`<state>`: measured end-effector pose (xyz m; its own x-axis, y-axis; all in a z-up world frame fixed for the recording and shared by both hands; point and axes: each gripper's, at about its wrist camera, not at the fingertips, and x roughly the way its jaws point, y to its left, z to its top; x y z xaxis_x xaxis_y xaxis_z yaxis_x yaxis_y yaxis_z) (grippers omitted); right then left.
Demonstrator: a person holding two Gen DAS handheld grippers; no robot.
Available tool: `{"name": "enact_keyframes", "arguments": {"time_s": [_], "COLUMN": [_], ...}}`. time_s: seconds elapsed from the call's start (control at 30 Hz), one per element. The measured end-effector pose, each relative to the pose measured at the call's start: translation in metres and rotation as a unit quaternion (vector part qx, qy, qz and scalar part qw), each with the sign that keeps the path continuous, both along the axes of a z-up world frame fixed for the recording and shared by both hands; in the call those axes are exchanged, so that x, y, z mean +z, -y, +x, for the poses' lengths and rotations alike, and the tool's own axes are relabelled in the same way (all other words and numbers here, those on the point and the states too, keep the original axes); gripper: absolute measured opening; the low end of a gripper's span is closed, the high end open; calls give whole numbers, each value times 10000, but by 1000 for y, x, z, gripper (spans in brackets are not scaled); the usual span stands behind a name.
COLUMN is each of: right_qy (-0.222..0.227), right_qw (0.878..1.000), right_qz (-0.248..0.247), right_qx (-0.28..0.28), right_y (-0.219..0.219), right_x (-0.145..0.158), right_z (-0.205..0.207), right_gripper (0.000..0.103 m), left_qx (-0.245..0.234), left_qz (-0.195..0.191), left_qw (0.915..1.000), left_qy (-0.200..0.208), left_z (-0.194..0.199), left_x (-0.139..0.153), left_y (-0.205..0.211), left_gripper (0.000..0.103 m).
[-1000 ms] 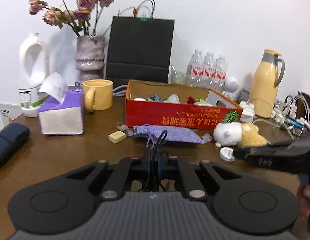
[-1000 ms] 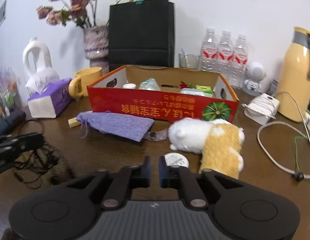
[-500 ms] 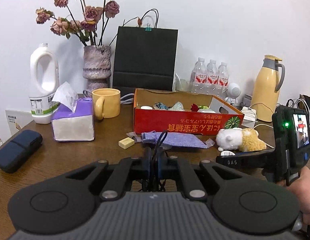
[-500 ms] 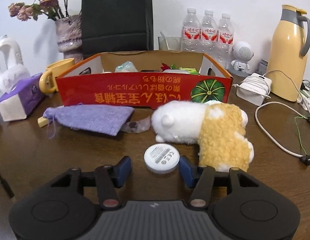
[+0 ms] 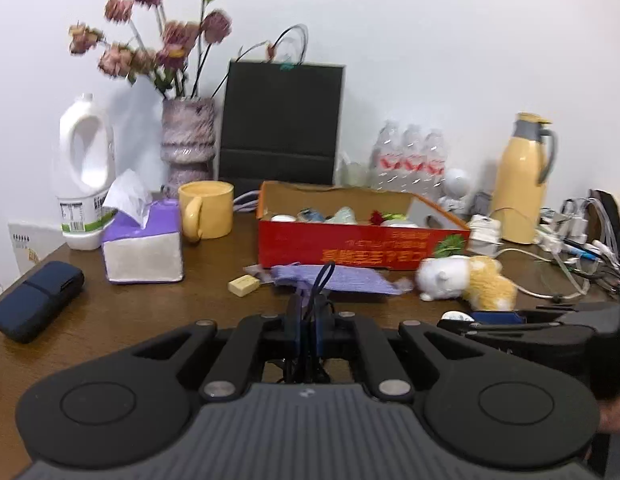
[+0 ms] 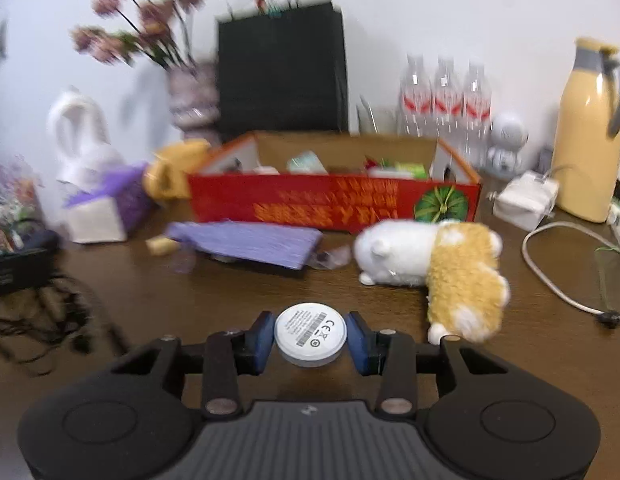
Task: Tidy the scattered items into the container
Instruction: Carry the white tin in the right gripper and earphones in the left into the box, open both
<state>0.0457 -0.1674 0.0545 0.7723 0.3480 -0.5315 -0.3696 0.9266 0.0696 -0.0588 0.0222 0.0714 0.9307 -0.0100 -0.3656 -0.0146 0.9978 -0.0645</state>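
Observation:
The red cardboard box point(image 5: 362, 246) point(image 6: 334, 200) stands at the table's middle back and holds several small items. My left gripper point(image 5: 308, 320) is shut on a black cable point(image 5: 322, 280) that loops up between its pads. My right gripper point(image 6: 310, 338) is shut on a round white disc point(image 6: 310, 334), label side up, just above the table. A purple cloth pouch point(image 5: 334, 278) point(image 6: 245, 242), a plush toy point(image 5: 466, 280) point(image 6: 434, 268) and a small beige block point(image 5: 243, 284) lie in front of the box.
A tissue box point(image 5: 143, 248), yellow mug point(image 5: 205, 214), white jug point(image 5: 83, 172), flower vase point(image 5: 187, 140) and black bag point(image 5: 281, 124) stand left and behind. A yellow thermos point(image 6: 590, 132), bottles point(image 6: 446, 96), charger point(image 6: 524, 200) and cables point(image 6: 550, 268) crowd the right. A dark case point(image 5: 35, 300) lies left.
My right gripper opened, moved forward around the white disc, and closed on it. My left gripper rose a little, still holding the cable.

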Motion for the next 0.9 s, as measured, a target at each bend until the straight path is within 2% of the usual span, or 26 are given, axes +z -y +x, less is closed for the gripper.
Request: {"name": "enact_keyframes", "arguments": {"time_s": [0.07,0.13,0.2,0.27,0.37,0.47,0.57,0.67,0.73,0.83,0.9], "right_qy": [149,285,396,558,809,1037,1319,1413,1298,901,686], "right_qw": [9997,9987,9978,9966,9942,9917,9868,9825,9828,9841,9871], "right_qz": [187,412,522,596,697,754,931,1157,1252,1451,1356], "right_qx": [20,-2,-58,-91,-84,-41,127,368,401,477,500], "right_y": [5,12,17,20,28,30,30,27,25,22,16], "right_x": [6,10,15,24,43,69,107,149,176,209,224], "right_z": [-30,-56,-73,-79,-71,-43,-2,51,89,146,184], "right_gripper": [38,38,38,38,38,38,38,38,38,38,38], "left_qx": [53,15,-267,-280,-323,-488,-592,-761,-730,-773,-806], "left_qz": [177,179,71,36,-79,-204,-125,-158,-195,-123,-146], "left_qw": [9994,9986,9988,9990,9979,9953,9932,9942,9957,9967,9966], "left_qy": [309,505,403,333,553,813,995,747,539,233,-132], "left_z": [-20,-30,-27,-19,-1,33,88,153,195,249,287], "left_x": [-1,-3,-2,0,18,50,95,139,160,177,180], "left_y": [15,23,27,29,26,18,13,9,5,3,1], "left_gripper": [7,7,7,7,7,7,7,7,7,7,7]}}
